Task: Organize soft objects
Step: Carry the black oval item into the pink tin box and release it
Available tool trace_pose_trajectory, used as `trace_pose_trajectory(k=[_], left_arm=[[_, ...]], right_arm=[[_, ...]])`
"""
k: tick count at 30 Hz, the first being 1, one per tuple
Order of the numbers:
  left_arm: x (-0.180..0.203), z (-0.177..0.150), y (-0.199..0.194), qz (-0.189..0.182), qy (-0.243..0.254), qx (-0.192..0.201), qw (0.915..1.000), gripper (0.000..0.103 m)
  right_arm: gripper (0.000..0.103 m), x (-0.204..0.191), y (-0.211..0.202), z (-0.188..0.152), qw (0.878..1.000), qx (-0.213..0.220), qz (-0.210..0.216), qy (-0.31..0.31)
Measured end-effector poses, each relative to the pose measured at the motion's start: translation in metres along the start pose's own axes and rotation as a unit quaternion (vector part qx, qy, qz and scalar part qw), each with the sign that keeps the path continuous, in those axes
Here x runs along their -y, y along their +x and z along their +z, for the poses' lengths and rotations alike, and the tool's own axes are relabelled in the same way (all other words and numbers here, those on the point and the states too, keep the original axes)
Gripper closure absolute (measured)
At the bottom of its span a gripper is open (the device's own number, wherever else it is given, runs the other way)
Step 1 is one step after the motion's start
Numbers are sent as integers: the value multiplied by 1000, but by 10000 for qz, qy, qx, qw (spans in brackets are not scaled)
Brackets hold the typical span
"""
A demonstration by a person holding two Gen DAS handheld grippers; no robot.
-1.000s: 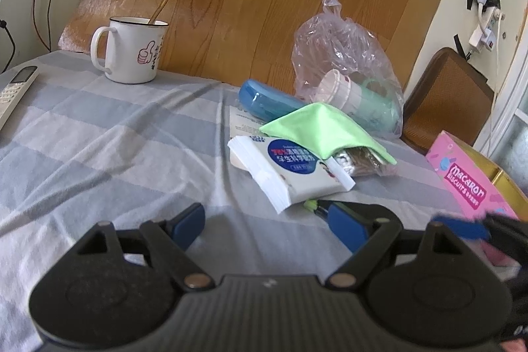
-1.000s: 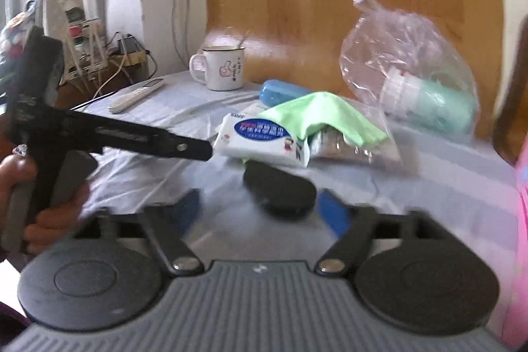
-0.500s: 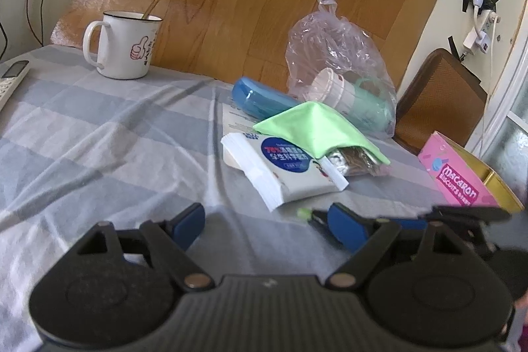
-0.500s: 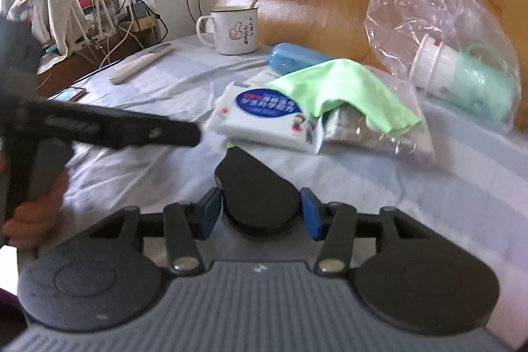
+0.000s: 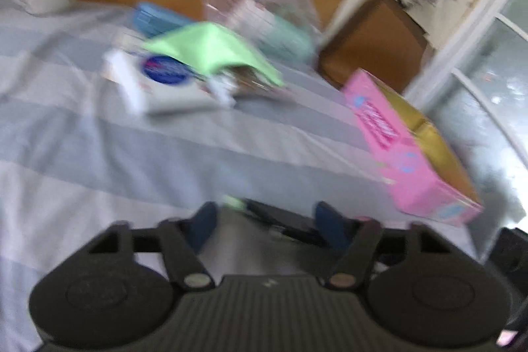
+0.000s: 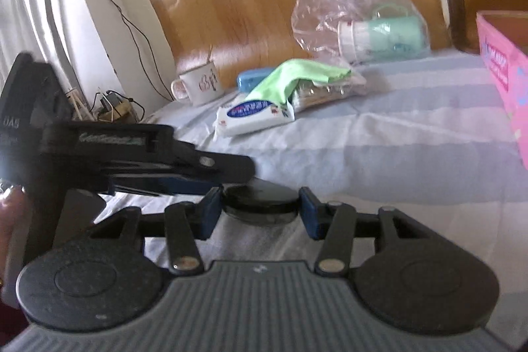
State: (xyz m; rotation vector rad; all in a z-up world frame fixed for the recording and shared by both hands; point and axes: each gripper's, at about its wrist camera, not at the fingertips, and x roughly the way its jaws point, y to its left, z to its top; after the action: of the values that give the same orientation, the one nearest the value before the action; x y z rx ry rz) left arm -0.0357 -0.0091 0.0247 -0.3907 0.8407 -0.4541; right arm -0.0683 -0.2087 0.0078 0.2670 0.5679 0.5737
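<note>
A flat black oval case [image 6: 260, 203] sits between the blue pads of my right gripper [image 6: 260, 211], which is shut on it just above the striped cloth. In the left wrist view the same black case [image 5: 283, 216] lies between the pads of my left gripper [image 5: 264, 220], which is partly closed; the blur hides whether it touches. A white wipes pack [image 6: 255, 116] and a green cloth [image 6: 297, 75] over a clear packet lie further back; both also show in the left wrist view, the pack [image 5: 158, 84] and cloth [image 5: 211, 50].
A pink open biscuit box [image 5: 406, 144] stands at the right. A clear plastic bag with a mint cup [image 6: 369, 22], a blue case [image 6: 254, 78] and a white mug [image 6: 201, 84] stand along the wooden board at the back. The left gripper [image 6: 138, 160] crosses the right wrist view.
My right gripper closed on the black case and drew back from the pile. My left gripper swung right toward the case and its fingers narrowed.
</note>
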Motion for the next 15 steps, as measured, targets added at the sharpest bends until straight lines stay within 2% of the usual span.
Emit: trace_pose_trajectory(k=[3,4,6,10,15], left_arm=[[22,1,4,212,269,158,9993,54],[27,2,4,188,286,206,9992,59],[36,9,3,-116,201,228,9995,64],[79,28,10,-408,553,330,9971,64],[150,51,38,-762,1238,321,9889,64]], right_arm=[[50,1,-5,1,9995,210,-192,-116],[50,3,-9,2,9992,307,-225,-103],[50,8,-19,5,9975,570,-390,-168],[50,19,-44,18,9896,1153,-803,-323],[50,48,-78,34,9708,1751,-1569,-473]])
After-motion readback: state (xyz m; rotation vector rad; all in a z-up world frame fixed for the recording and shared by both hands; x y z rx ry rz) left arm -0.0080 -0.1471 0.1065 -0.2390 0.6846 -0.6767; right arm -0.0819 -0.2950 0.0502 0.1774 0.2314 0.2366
